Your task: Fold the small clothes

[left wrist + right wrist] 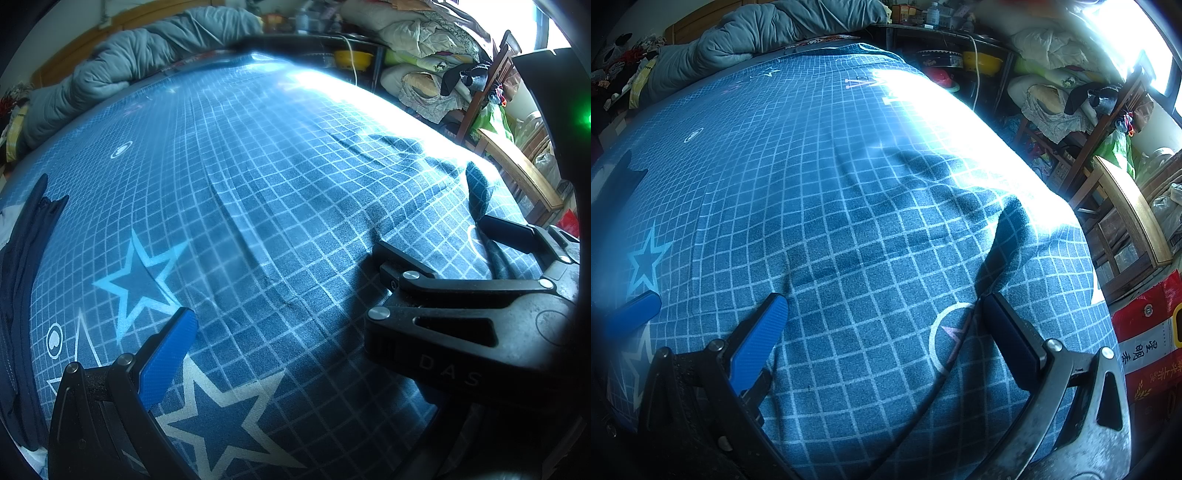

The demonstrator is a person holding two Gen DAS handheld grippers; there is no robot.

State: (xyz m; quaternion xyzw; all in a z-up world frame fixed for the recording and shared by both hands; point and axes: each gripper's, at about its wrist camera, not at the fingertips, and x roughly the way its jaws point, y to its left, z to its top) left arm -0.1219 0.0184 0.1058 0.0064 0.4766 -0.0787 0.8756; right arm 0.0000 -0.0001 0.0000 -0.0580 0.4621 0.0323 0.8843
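A dark navy garment (22, 280) lies bunched at the far left edge of the bed, well away from both grippers; the right wrist view shows it as a dark shape (617, 177). My left gripper (284, 321) hovers over the blue checked sheet (258, 184). Only its blue left finger (170, 354) shows, set wide; the other finger is hidden behind the right gripper. My right gripper (882, 299) stands open low over the sheet with nothing between its fingers. It sits just right of the left gripper (432, 236), whose blue finger (631, 314) shows at the left.
A raised fold of the sheet (1008, 229) stands just beyond the right gripper. A grey quilt (122, 62) lies rolled along the far side. Wooden chairs (1126, 221), piled bedding and a red sack (1148, 339) crowd the right side of the bed.
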